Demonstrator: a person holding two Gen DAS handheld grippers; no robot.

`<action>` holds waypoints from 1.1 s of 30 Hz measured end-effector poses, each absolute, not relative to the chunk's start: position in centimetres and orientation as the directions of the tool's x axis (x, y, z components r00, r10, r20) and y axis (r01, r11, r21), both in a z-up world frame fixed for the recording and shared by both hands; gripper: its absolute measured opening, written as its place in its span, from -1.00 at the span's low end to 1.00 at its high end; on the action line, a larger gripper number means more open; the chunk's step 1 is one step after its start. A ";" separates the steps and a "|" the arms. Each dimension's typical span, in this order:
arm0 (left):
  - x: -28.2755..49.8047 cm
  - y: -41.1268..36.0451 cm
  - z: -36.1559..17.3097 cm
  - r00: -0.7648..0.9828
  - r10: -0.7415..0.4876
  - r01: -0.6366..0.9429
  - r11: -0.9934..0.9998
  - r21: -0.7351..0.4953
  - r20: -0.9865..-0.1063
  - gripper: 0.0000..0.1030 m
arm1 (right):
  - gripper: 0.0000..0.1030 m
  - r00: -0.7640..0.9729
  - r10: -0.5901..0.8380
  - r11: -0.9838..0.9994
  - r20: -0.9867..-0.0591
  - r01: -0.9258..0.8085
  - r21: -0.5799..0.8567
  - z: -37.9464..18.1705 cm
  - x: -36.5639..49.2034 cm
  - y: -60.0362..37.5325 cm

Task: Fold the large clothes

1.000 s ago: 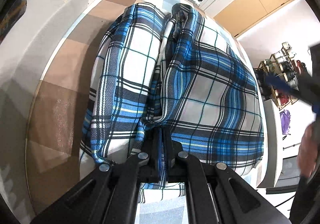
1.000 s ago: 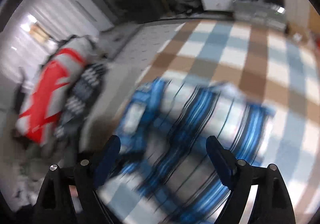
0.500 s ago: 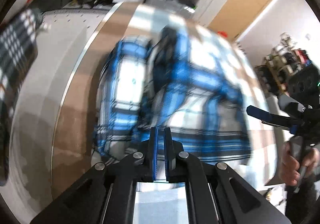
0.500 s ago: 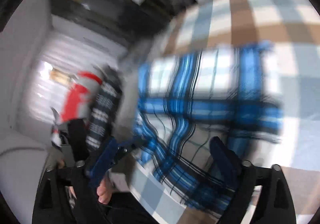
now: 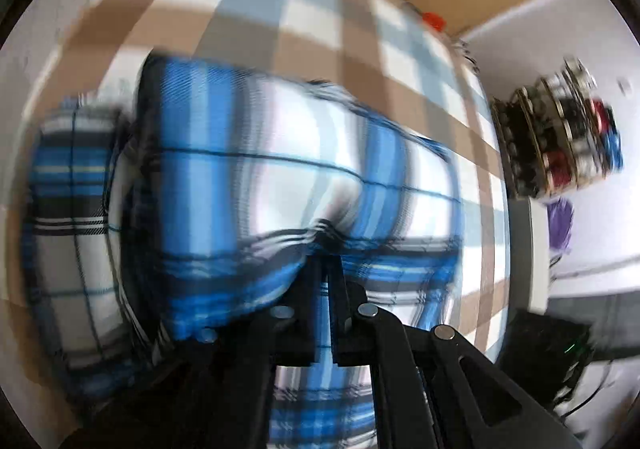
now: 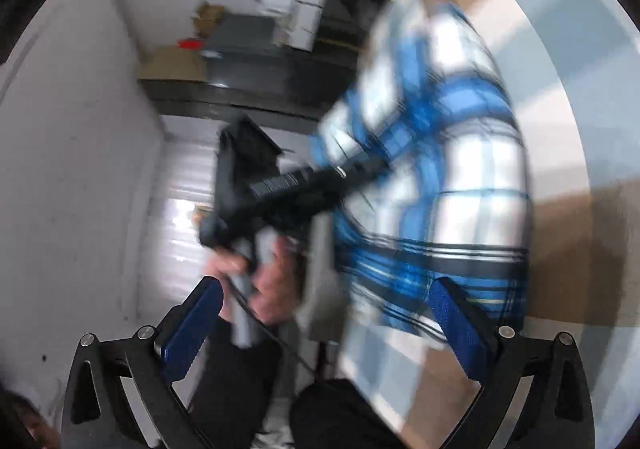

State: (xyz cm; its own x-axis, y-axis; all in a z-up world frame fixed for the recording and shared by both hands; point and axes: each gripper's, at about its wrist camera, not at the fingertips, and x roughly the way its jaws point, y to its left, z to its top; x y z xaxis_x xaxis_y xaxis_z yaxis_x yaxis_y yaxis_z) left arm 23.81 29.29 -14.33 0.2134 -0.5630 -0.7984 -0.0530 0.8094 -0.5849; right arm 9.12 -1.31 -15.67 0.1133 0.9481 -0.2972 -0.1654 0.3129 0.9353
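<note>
Plaid shirt (image 5: 280,169): blue/white, bunched on checked table (image 5: 312,17).
L gripper (image 5: 325,273): jaws clamped on shirt's near edge.
R gripper (image 6: 320,313): jaws just opened wide, nothing between, beside shirt.

Left claw (image 5: 326,269) clamped on plaid garment (image 5: 280,177)

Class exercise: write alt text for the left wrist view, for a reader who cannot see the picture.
The left gripper, jaws shut, pinches the near edge of a blue, white and black plaid garment lying bunched on a table with a brown, white and pale blue checked cloth. The picture is motion-blurred.
</note>
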 end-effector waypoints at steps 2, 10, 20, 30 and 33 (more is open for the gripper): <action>23.7 30.0 -15.1 0.216 -0.596 -0.084 0.778 -0.623 -0.773 -1.00 | 0.98 0.107 0.944 0.327 -0.312 -0.166 0.930 -16.6 9.4 -1.0; 21.5 31.2 -10.0 0.266 -0.543 -0.031 0.821 -0.569 -0.797 -1.00 | 0.99 0.116 0.930 0.367 -0.349 -0.228 0.902 -14.5 8.3 -1.2; 15.4 37.1 -8.7 0.361 -0.294 -0.074 0.937 -0.341 -0.885 -0.98 | 1.00 0.370 0.678 0.730 -0.635 -0.240 0.640 -11.5 10.7 -4.4; 14.8 36.6 -10.6 0.382 -0.264 -0.085 0.944 -0.318 -0.886 -0.97 | 0.83 0.188 0.591 0.783 -0.784 -0.365 0.503 -13.6 12.6 2.4; 15.2 37.2 -11.8 0.342 -0.300 -0.091 0.933 -0.349 -0.890 -0.97 | 0.72 0.173 0.539 0.815 -0.825 -0.355 0.458 -14.2 12.9 3.8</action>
